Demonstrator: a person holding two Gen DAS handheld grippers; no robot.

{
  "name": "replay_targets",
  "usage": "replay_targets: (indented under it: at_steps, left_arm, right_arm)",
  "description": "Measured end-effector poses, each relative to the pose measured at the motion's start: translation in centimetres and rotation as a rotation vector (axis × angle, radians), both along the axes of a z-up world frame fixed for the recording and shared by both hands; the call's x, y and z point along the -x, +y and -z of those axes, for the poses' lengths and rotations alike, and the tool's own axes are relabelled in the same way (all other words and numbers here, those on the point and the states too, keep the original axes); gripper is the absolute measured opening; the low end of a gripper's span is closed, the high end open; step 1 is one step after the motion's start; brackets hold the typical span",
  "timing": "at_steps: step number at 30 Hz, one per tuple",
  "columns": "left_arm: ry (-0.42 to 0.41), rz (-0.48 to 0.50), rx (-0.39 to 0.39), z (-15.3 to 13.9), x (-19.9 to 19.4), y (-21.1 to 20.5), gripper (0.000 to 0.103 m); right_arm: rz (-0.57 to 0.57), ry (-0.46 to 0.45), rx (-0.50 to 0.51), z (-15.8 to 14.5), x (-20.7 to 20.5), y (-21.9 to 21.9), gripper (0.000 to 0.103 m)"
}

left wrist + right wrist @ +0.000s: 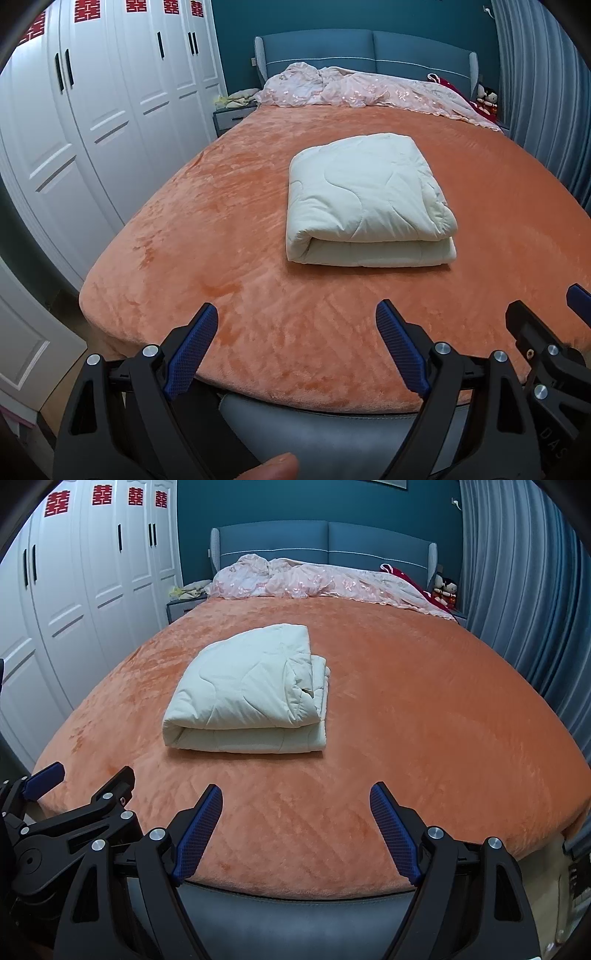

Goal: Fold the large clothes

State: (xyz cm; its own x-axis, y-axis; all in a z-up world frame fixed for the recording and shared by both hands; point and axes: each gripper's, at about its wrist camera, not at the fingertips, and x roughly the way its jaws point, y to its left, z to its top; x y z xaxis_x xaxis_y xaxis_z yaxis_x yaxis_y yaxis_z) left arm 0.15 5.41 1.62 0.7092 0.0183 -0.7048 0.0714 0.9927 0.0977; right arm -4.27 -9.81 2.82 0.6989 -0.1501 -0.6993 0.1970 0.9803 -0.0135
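Two grippers, and you've got both of them hanging over the foot end of the bed with nothing in them. Your left gripper [297, 347] has its blue textured pads spread wide, only orange bedding showing in the gap. Your right gripper [295, 829] is the same deal: jaws wide apart, pinching nothing. They sit side by side, so each one pokes into the edge of the other's view. A fingertip [273, 467] of yours peeks in at the bottom of the left view.

The thing you're folding, the cream-white quilted comforter [364, 201], lies folded into a thick rectangular bundle on the fuzzy orange plush bedspread [221, 229], around the middle of the bed and well apart from both sets of pads. Its rounded fold faces you, with layers stacked underneath. From the right view its right side shows the stacked layer edges, a bit uneven, with one flap slightly gaping.

Up at the head end there's a rumpled pale pink patterned blanket [317, 581] bunched against the blue padded headboard [325, 541]. A white panelled wardrobe with black handles and red paper cut-outs [110, 92] runs along the left wall, and grey-blue pleated curtains [524, 609] hang on the right. The grey-blue padded footboard [295, 915] sits just below your pads.
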Motion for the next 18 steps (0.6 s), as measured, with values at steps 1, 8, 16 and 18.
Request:
replay_targets:
  at_steps: [1,8,16,18]
  left_arm:
    - [-0.001,0.000,-0.002,0.02,0.04,0.04,0.085]
    - [-0.013,0.002,-0.013,0.02,0.21,-0.26,0.085]
    - [-0.010,0.004,-0.016,0.00,0.31,-0.39,0.085]
    - [-0.010,0.003,-0.015,0.01,0.32,-0.41,0.085]
  right_arm:
    - [0.001,0.000,0.000,0.05,0.10,0.15,0.080]
    - [0.016,0.002,-0.008,0.19,0.35,-0.04,0.080]
    - [0.026,0.007,-0.012,0.31,0.46,-0.25,0.080]
    - [0.026,0.006,-0.012,0.35,0.44,-0.32,0.080]
